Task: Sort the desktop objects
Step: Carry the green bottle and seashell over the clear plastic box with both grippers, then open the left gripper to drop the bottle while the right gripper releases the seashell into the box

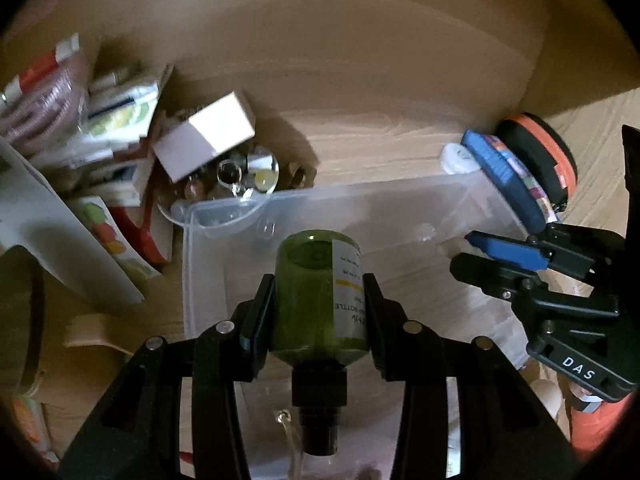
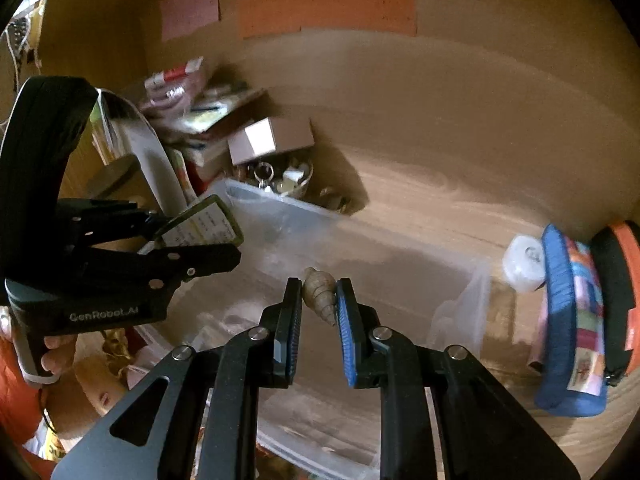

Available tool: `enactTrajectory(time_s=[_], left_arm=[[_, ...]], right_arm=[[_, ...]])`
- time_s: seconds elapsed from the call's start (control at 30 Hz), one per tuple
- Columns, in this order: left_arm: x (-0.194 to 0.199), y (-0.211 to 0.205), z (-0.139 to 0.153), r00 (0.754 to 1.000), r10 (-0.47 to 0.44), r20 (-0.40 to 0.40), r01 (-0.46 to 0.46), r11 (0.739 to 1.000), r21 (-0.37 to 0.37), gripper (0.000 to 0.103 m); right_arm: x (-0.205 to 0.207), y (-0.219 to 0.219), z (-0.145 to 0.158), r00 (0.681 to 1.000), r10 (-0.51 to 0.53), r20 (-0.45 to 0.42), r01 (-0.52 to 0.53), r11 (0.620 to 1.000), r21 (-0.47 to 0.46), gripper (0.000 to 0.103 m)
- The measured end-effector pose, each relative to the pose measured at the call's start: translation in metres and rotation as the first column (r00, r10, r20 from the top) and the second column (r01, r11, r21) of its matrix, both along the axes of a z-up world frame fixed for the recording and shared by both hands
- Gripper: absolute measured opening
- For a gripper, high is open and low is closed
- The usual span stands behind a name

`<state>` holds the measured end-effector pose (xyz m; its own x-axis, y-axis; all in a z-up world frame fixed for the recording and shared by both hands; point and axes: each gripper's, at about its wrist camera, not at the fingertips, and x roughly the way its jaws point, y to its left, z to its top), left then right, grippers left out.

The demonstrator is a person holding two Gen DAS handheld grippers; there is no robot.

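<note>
Pinching: left gripper (image 1: 320, 300) jaws on green bottle (image 1: 320, 280); right gripper (image 2: 319, 304) jaws on shell (image 2: 320, 290); clear bin (image 1: 192, 272) beneath.

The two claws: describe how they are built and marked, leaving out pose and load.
Both are black, angular linkage frames with silver pivot pins. The left claw has dark pads, and its body reads GenRobot.AI in pale letters. The right claw has one blue ribbed pad; its body reads DAS in white.

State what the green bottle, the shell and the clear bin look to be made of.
Green bottle: translucent tinted glass or plastic, glossy; paper label, black cap.
Shell: natural, matte tan, ridged spiral.
Clear bin: frosted see-through plastic; the wood grain shows through.
</note>
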<state>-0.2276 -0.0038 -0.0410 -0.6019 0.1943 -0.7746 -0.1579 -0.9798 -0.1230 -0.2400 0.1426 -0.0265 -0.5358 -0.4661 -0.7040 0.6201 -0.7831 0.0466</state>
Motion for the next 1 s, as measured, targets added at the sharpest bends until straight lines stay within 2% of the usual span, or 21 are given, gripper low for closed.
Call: enactTrajectory(time_s=[0.1, 0.17, 0.43, 0.67, 0.8, 1.0], left_arm=[[-0.007, 0.003, -0.01, 0.999, -0.023, 0.041, 0.023, 1.0, -0.005, 0.041], [-0.006, 0.009, -0.012, 0.999, -0.03, 0.031, 0.032, 0.998, -0.053, 0.041], [-0.004, 0.023, -0.018, 0.998, -0.067, 0.021, 0.069, 0.99, -0.125, 0.041], [-0.007, 0.03, -0.028, 0.995, -0.086, 0.054, 0.093, 0.983, -0.155, 0.041], [-0.008, 0.03, -0.028, 0.994, -0.09, 0.056, 0.097, 0.984, -0.147, 0.041], [-0.006, 0.031, -0.025, 0.994, -0.102, 0.042, 0.107, 0.984, -0.141, 0.049]], right_arm=[[-0.007, 0.0, -0.01, 0.999, -0.001, 0.041, 0.0, 1.0, 0.013, 0.016], [-0.01, -0.002, -0.016, 0.998, -0.003, 0.058, 0.001, 1.0, 0.026, 0.016], [-0.009, -0.007, -0.03, 0.995, 0.029, 0.091, -0.036, 0.996, 0.083, 0.016], [-0.008, -0.01, -0.034, 0.995, 0.037, 0.091, -0.048, 0.991, 0.122, 0.016], [-0.009, -0.011, -0.038, 0.994, 0.036, 0.105, -0.048, 0.993, 0.107, 0.017], [-0.011, -0.008, -0.04, 0.995, 0.025, 0.098, -0.034, 0.996, 0.088, 0.036]])
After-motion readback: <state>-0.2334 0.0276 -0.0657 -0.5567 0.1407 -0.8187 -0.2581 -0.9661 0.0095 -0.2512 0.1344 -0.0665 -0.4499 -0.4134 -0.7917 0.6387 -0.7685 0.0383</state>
